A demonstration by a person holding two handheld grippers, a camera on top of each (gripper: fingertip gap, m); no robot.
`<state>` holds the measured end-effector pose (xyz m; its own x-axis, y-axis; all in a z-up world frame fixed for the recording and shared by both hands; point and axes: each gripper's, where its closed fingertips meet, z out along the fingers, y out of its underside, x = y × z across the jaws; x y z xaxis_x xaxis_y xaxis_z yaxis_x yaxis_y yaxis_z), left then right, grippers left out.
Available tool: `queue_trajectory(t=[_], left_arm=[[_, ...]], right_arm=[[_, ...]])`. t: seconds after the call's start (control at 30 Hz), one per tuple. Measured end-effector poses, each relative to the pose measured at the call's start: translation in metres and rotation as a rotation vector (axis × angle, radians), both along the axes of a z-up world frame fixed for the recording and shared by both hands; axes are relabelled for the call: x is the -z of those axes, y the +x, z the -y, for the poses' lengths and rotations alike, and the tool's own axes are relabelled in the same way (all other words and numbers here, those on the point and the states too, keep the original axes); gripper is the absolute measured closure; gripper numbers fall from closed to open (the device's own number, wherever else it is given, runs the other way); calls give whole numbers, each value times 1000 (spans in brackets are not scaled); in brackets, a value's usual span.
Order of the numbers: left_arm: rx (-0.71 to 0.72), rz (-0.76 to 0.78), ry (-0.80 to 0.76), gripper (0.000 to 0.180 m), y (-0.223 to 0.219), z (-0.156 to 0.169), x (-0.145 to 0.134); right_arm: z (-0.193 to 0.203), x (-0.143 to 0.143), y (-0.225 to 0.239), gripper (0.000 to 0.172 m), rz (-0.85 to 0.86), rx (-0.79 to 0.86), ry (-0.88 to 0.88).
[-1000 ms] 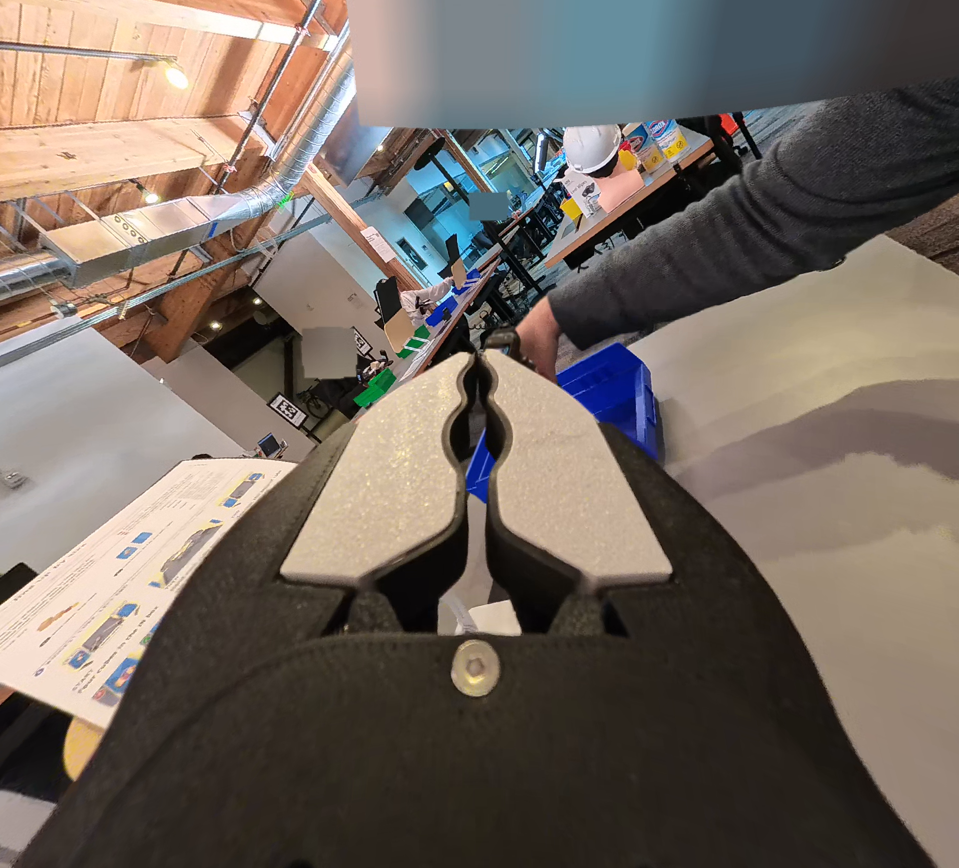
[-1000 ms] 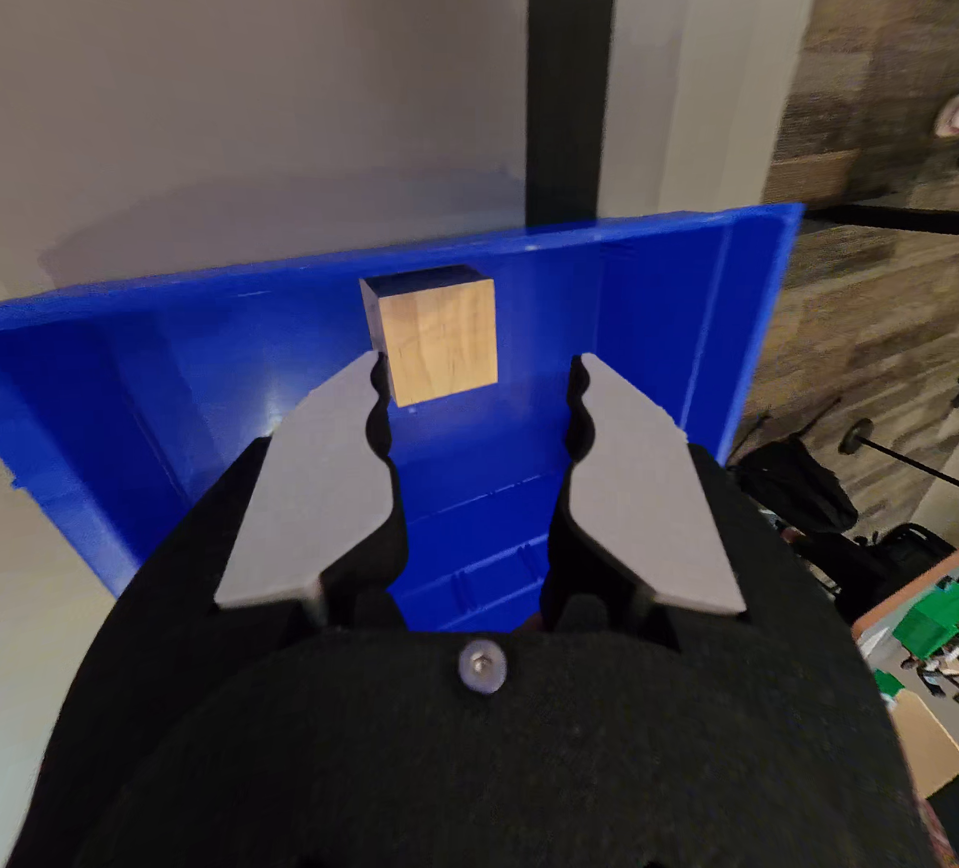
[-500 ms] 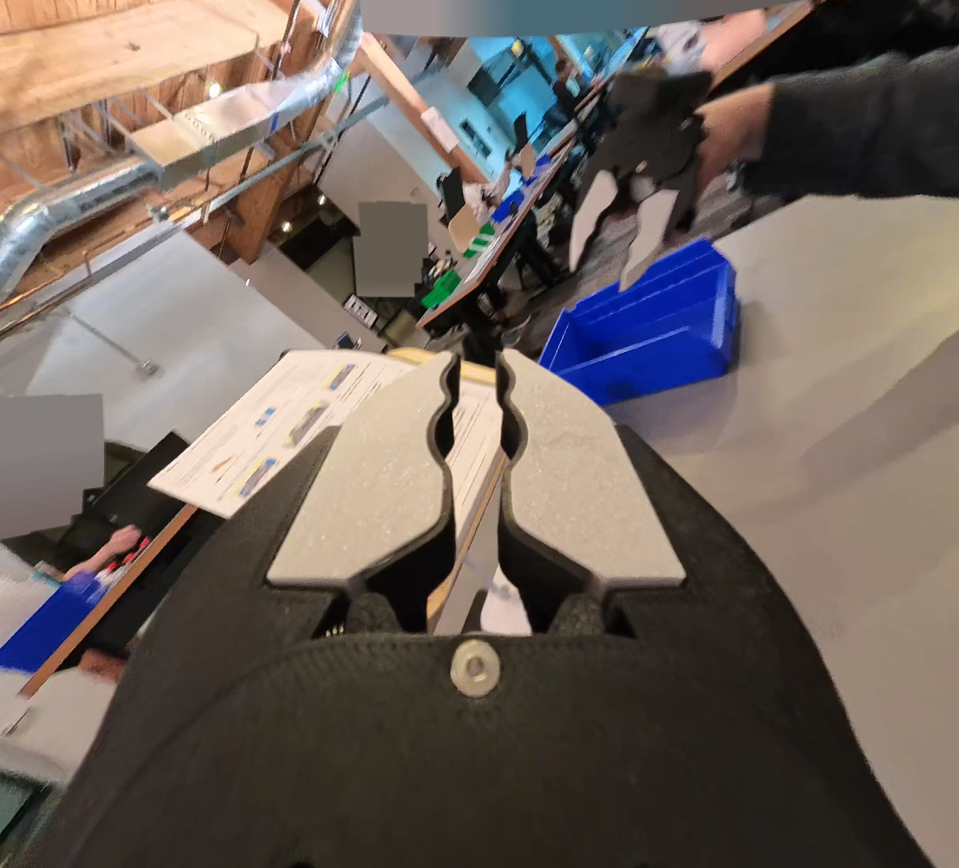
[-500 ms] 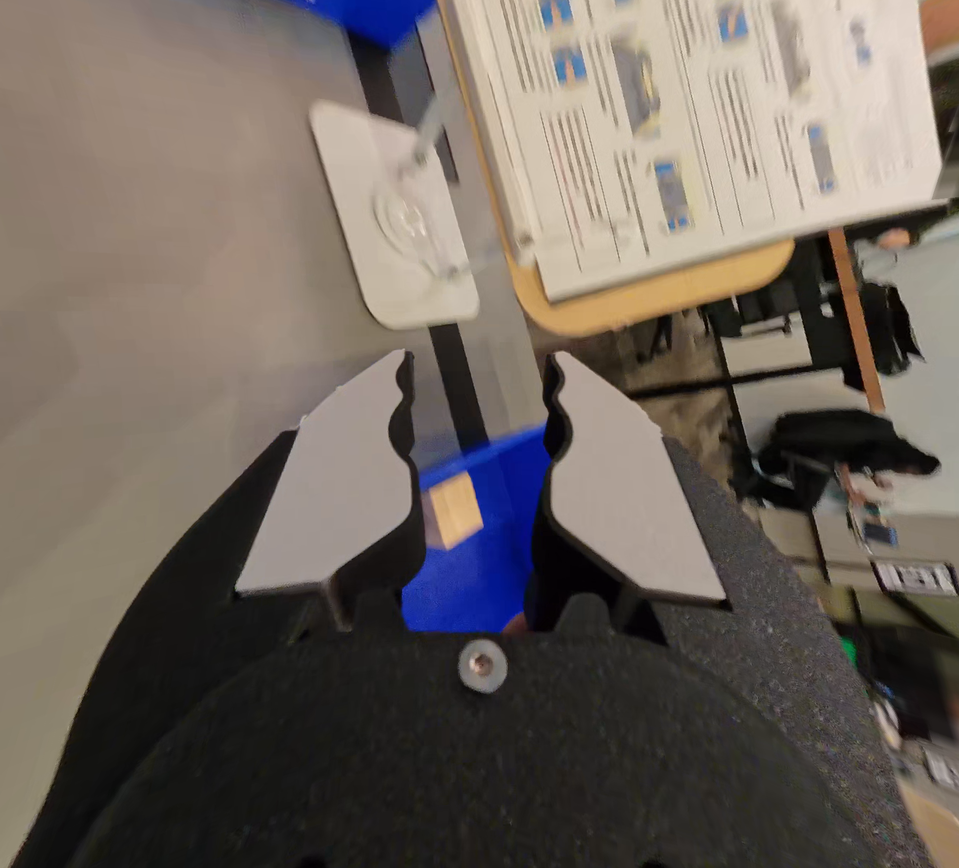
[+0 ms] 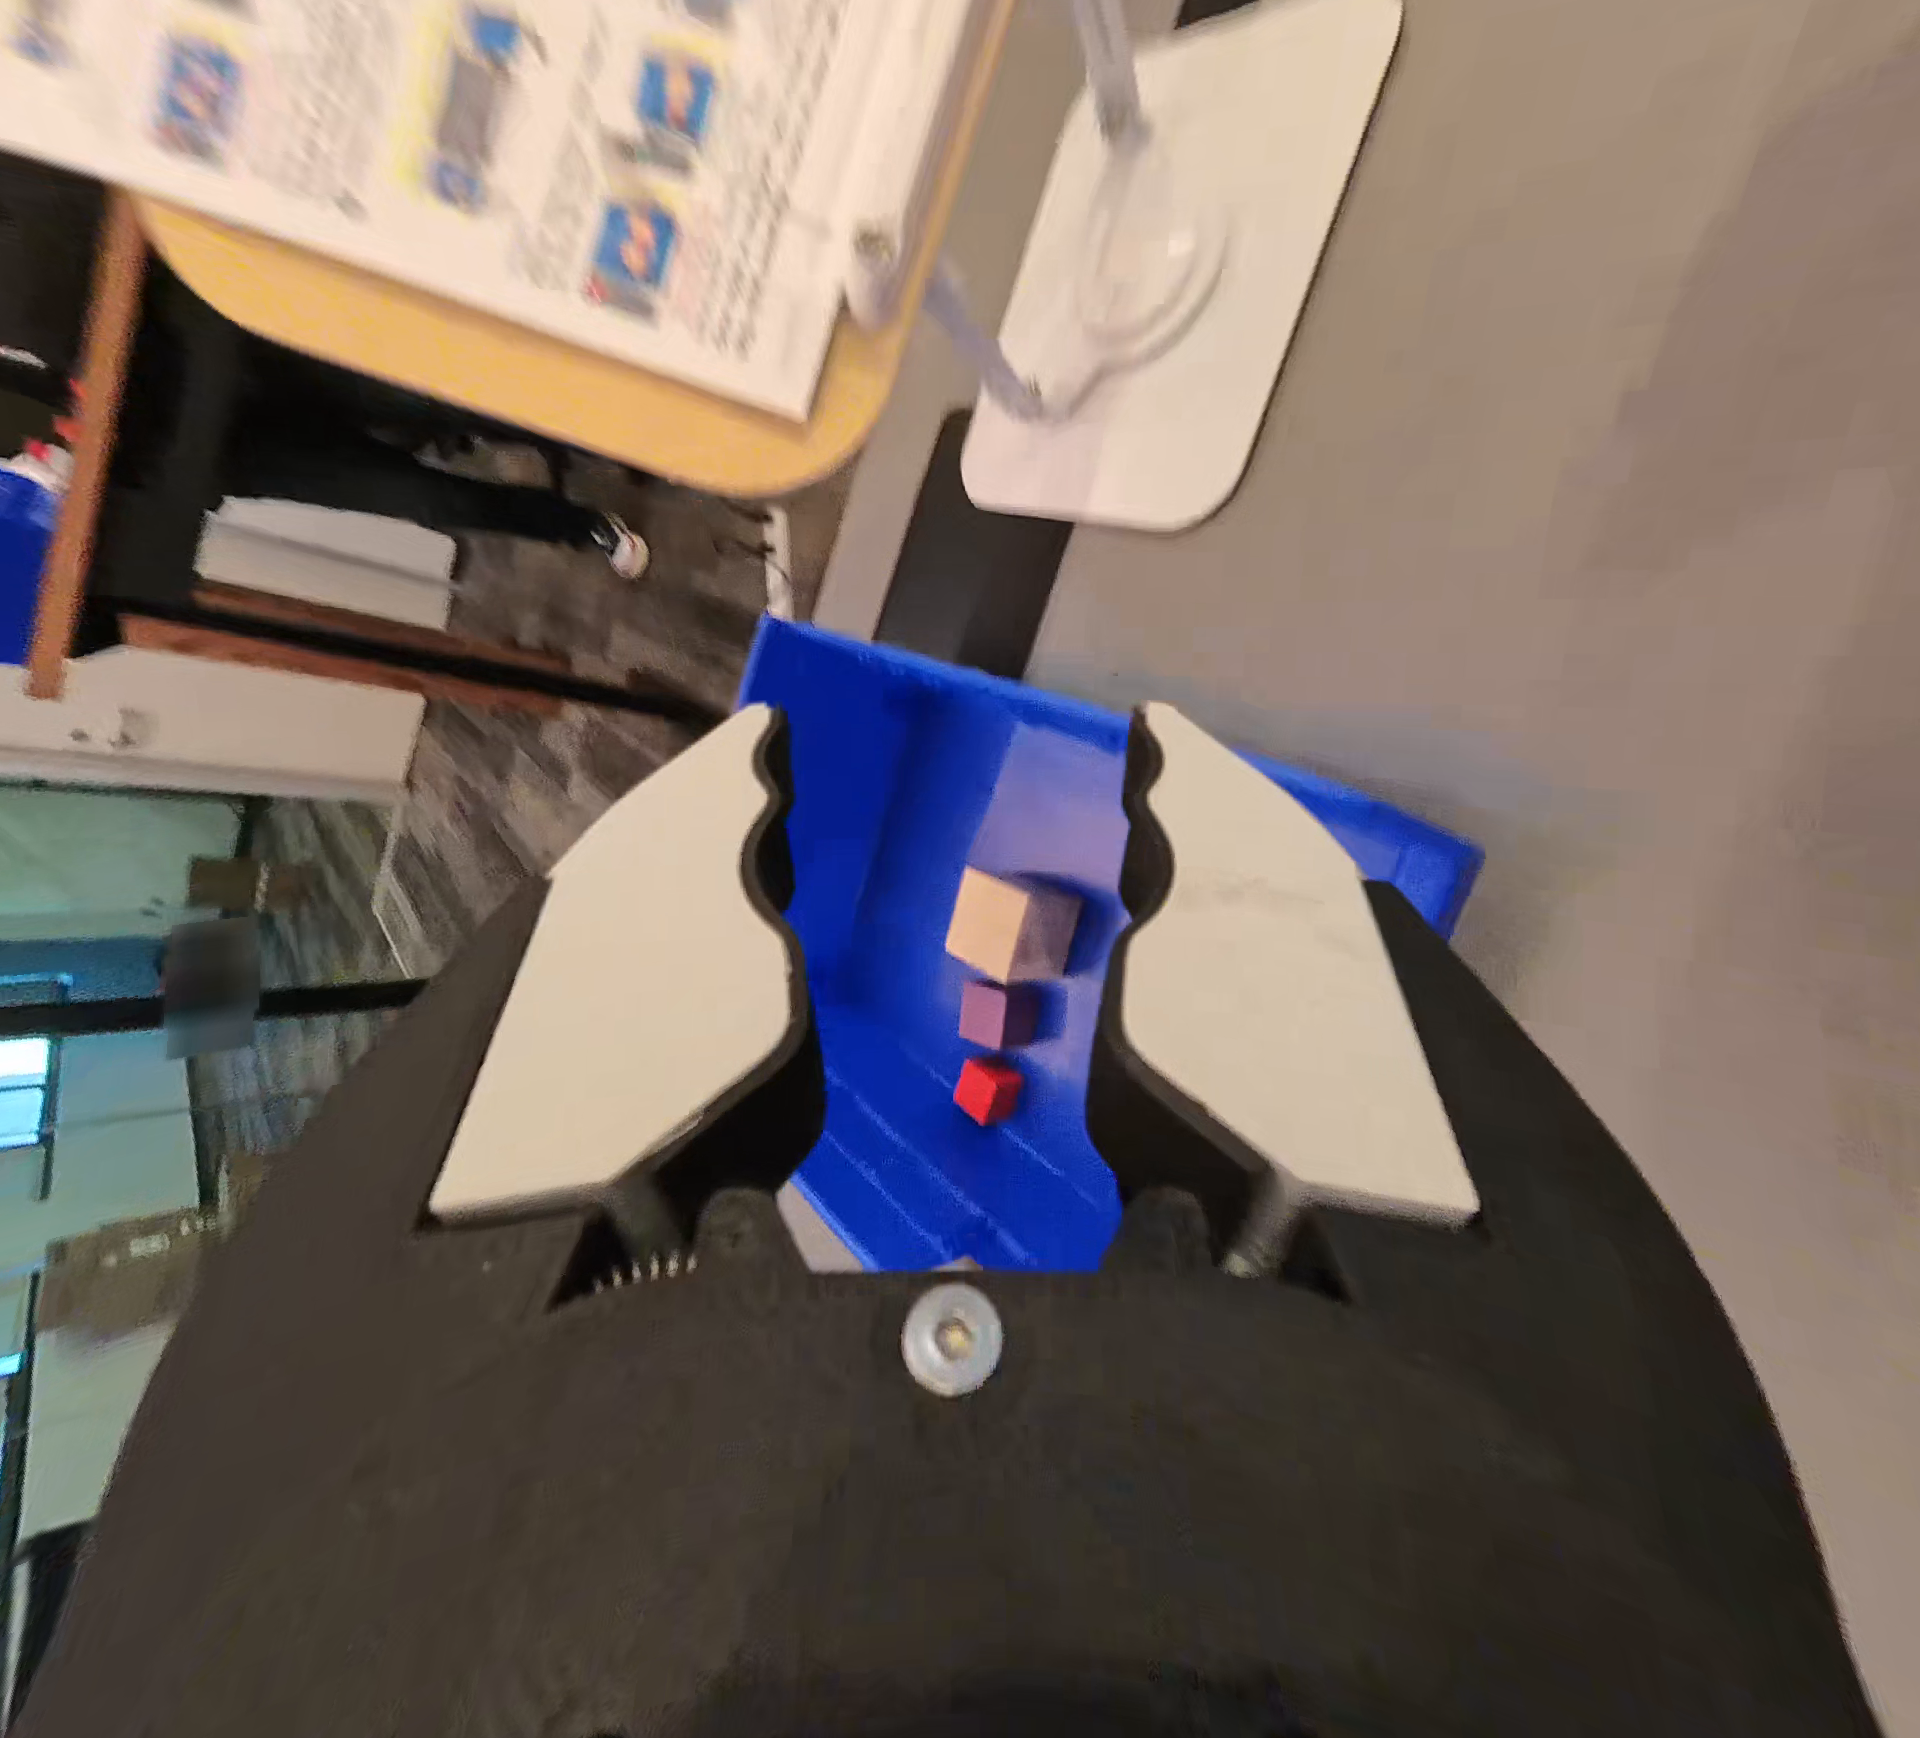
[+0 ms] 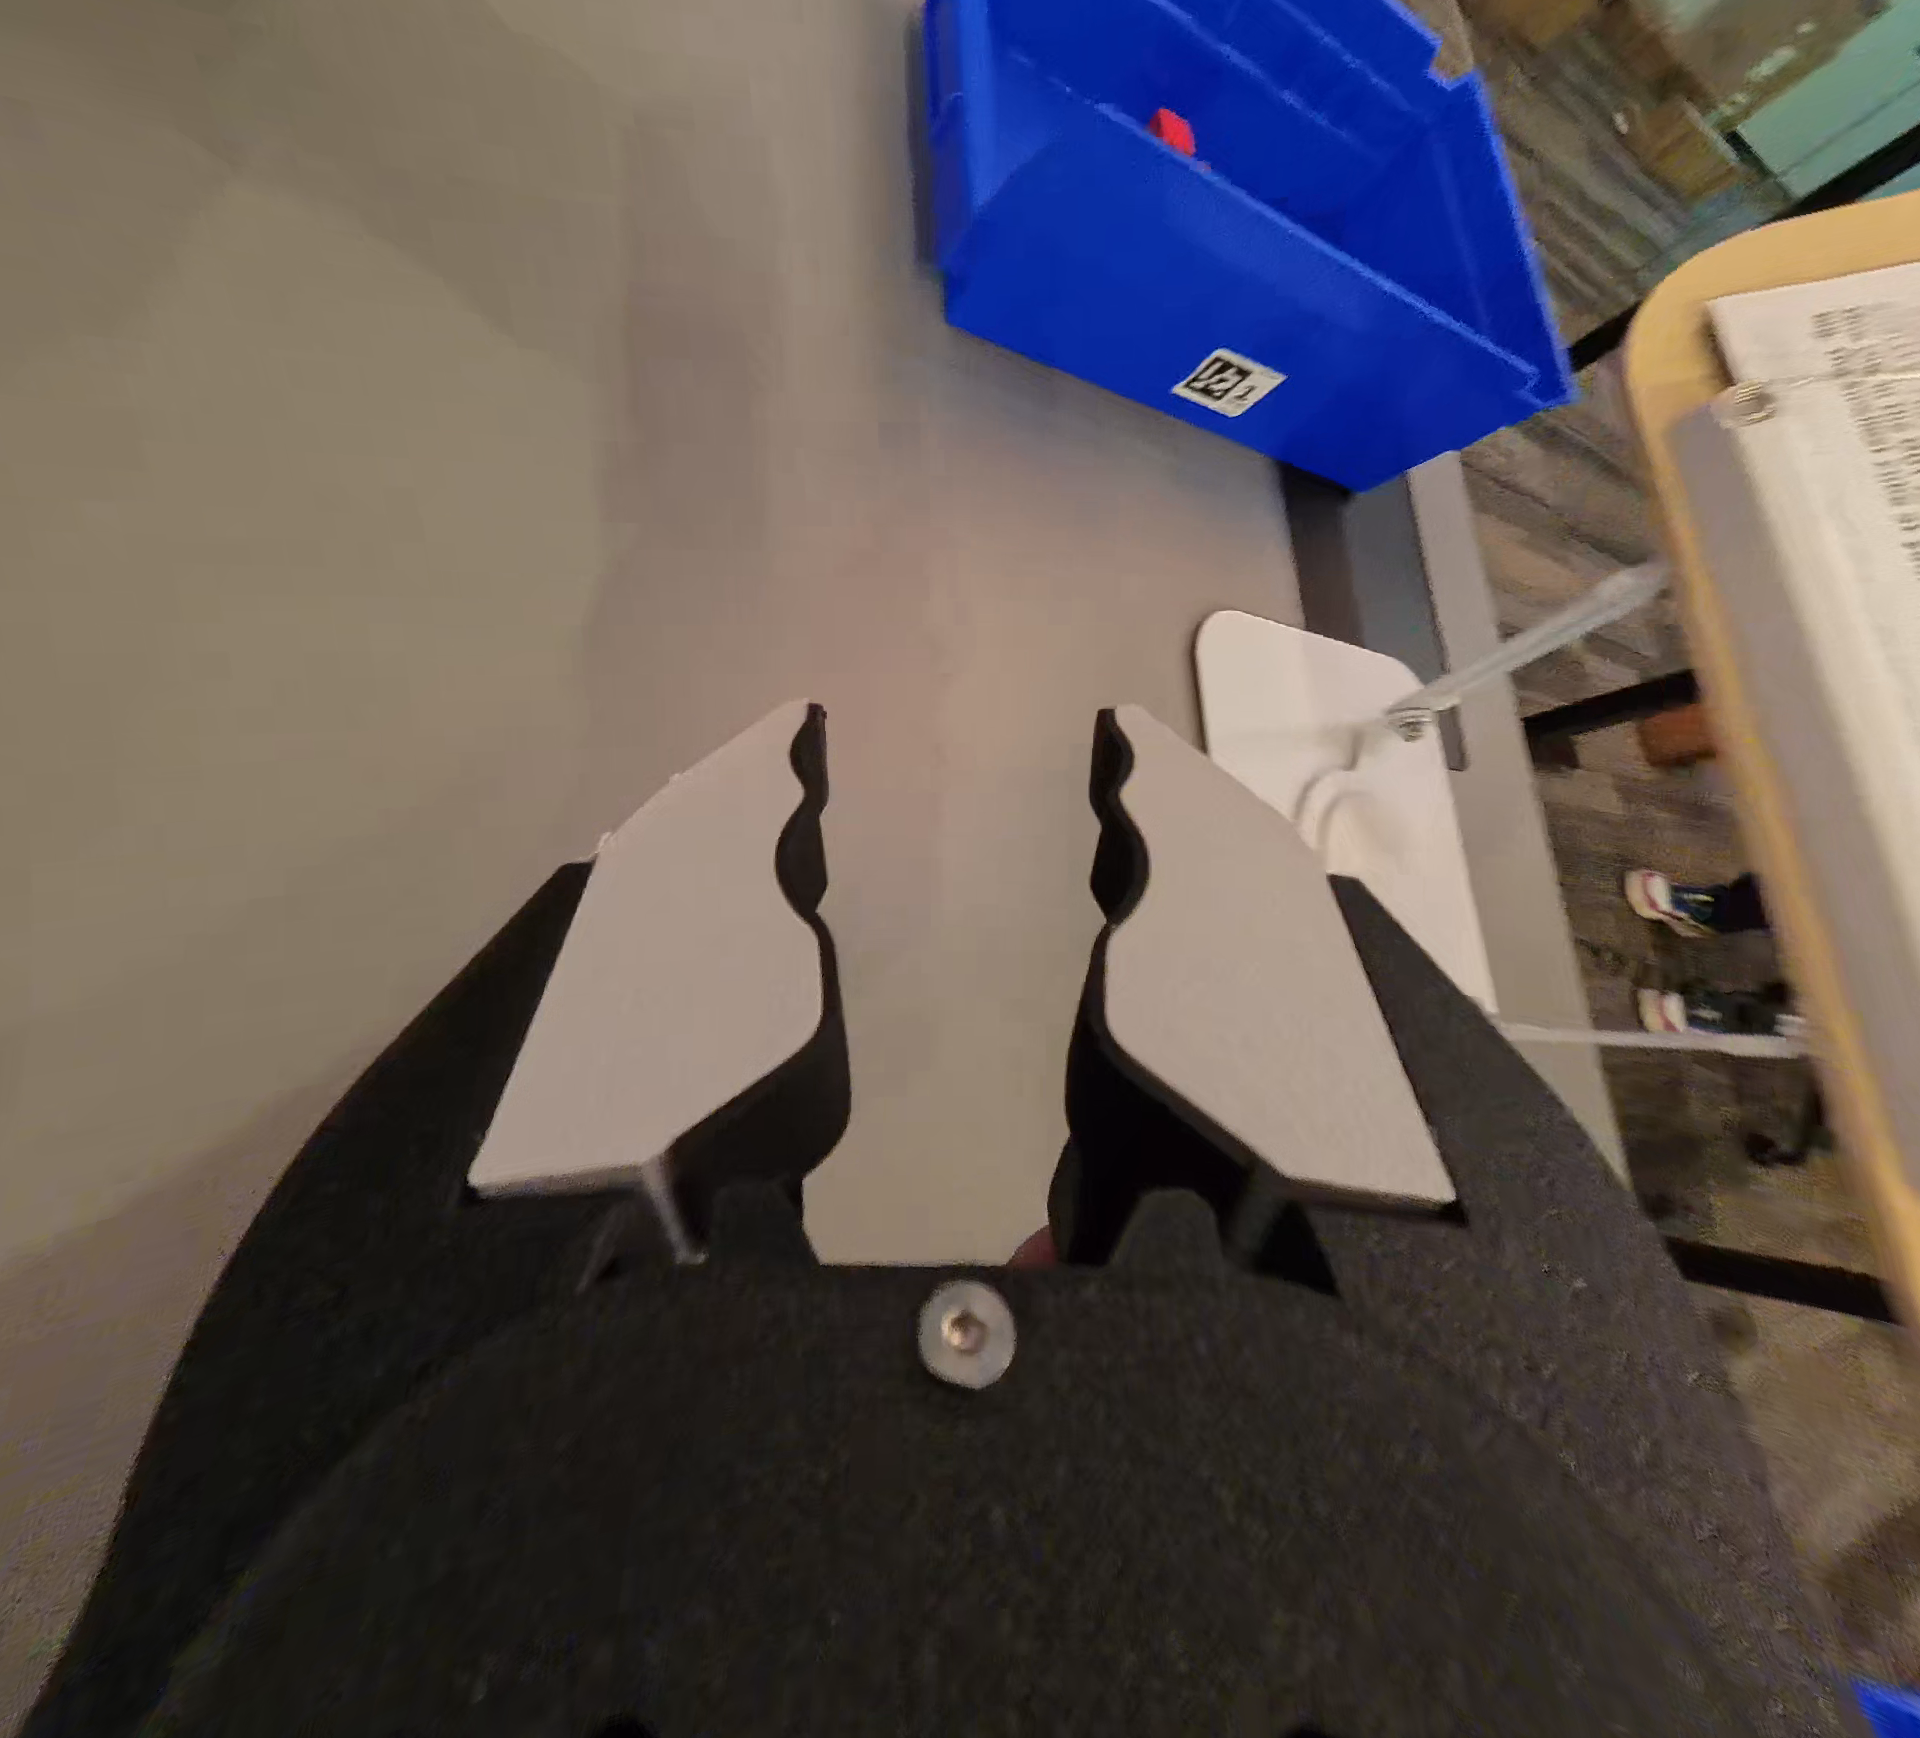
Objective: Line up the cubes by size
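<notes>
Since a second ago the left gripper [image 5: 951,727] has swung down from the ceiling beams and room to look into the blue bin [image 5: 914,774], and its jaws, then nearly together, now stand wide apart with nothing pressed between them. The right gripper [image 6: 958,727] has drawn back from the bin's inside; its jaws stay apart and bare over the grey worktop [image 6: 416,338].

Seen between the left jaws, three cubes lie in a row on the bin floor: nearest a small red cube [image 5: 984,1090], then a mid-sized purple cube [image 5: 995,1011], then the largest, a tan wooden cube [image 5: 1006,921]. They sit close together, smallest to largest going away.

Beyond the bin stands a white stand base [image 5: 1174,265] with a clear arm, and farther off a clipboard [image 5: 582,379] carrying a printed sheet [image 5: 468,26], blurred.

In the right wrist view the bin [image 6: 1195,275] lies ahead near the worktop edge, with the red cube [image 6: 1169,127] showing inside.
</notes>
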<state>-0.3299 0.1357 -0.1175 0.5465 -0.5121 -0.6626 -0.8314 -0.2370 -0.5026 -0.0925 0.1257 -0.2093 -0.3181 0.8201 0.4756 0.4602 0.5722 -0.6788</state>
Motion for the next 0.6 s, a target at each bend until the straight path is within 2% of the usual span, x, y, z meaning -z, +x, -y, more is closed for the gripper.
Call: queue_trajectory(t=[0.03, 0.1, 0.2, 0.3, 0.43, 0.6], left_arm=[[-17, -15, -42, 117, -11, -6, 14], [-64, -58, -121, 106, -34, -19, 40], [-108, -110, -260, 99, -64, -32, 82], [-143, -138, -353, 102, -90, -43, 113], [-167, -135, -453, 102, -109, -50, 145], [-172, -161, -506, 104, -120, -59, 172]], right_arm=[[0, 8, -1, 123, 5, -10, -31], [1, 20, -5, 124, -10, -28, -120], [1, 37, -9, 124, -23, -42, -232], [2, 51, -11, 124, -10, -54, -280], [8, 67, -14, 124, 21, -74, -307], [12, 81, -15, 124, 56, -84, -332]])
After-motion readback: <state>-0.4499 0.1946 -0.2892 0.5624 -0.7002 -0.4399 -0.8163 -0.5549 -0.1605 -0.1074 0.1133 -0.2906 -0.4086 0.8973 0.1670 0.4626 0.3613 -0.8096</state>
